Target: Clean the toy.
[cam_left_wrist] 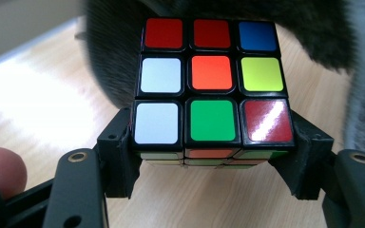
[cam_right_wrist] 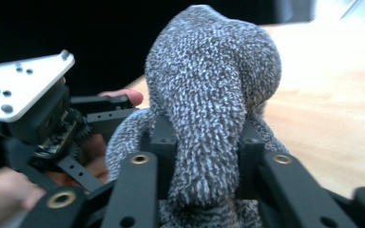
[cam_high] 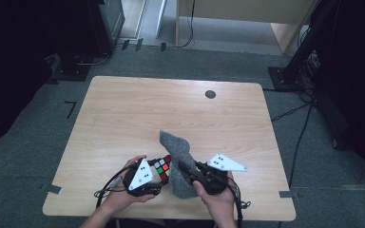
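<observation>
Puzzle cube (cam_left_wrist: 211, 90), scrambled, clamped at its two lower sides between the jaws of the left gripper (cam_high: 158, 176); held just above the near-centre of the table (cam_high: 123, 114), one face turned toward the gripper's camera. Top row red, red, blue; middle row white, orange, yellow-green; bottom row white, green, dark red. Grey knitted cloth (cam_high: 179, 161) immediately right of the cube, touching or nearly so, standing up in a fold, long axis running near to far with a slight lean to the left. Lower part of the cloth caught between the jaws of the right gripper (cam_right_wrist: 202, 156), narrowly parted, pads against the fabric on both sides.
</observation>
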`<action>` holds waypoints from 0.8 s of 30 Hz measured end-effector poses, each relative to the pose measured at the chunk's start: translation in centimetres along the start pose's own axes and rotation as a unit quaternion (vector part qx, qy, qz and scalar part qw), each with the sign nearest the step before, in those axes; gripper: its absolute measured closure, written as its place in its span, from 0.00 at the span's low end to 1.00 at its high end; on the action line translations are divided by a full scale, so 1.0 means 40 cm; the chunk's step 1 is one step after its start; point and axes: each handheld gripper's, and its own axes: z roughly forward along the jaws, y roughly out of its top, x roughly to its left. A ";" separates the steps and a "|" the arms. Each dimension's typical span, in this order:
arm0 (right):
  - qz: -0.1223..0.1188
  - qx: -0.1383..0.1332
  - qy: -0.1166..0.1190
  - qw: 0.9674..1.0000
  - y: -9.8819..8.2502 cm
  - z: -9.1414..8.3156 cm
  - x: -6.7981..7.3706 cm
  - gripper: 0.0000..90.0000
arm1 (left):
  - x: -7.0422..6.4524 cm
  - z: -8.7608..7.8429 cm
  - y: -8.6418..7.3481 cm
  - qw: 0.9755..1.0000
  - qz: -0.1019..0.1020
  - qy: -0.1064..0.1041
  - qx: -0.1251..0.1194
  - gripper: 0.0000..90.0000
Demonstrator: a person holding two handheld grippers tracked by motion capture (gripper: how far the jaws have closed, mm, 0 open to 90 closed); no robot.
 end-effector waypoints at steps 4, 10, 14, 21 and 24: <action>-0.060 0.025 -0.044 0.997 -0.018 0.035 0.058 0.63 | -0.020 0.006 0.011 1.000 0.009 0.004 0.010 0.38; -0.081 0.001 -0.072 0.994 -0.033 0.037 0.091 0.65 | -0.015 0.004 0.015 1.000 -0.002 0.008 0.010 0.38; -0.103 0.012 -0.030 0.994 -0.038 0.047 0.112 0.72 | -0.019 0.011 0.011 1.000 0.003 0.006 0.018 0.38; -0.104 0.015 -0.068 0.992 -0.027 0.045 0.086 0.75 | -0.017 0.000 0.014 1.000 0.006 0.000 0.005 0.38; -0.081 0.014 -0.088 0.993 -0.019 0.030 0.054 0.75 | -0.014 -0.003 0.017 1.000 -0.001 -0.001 0.000 0.38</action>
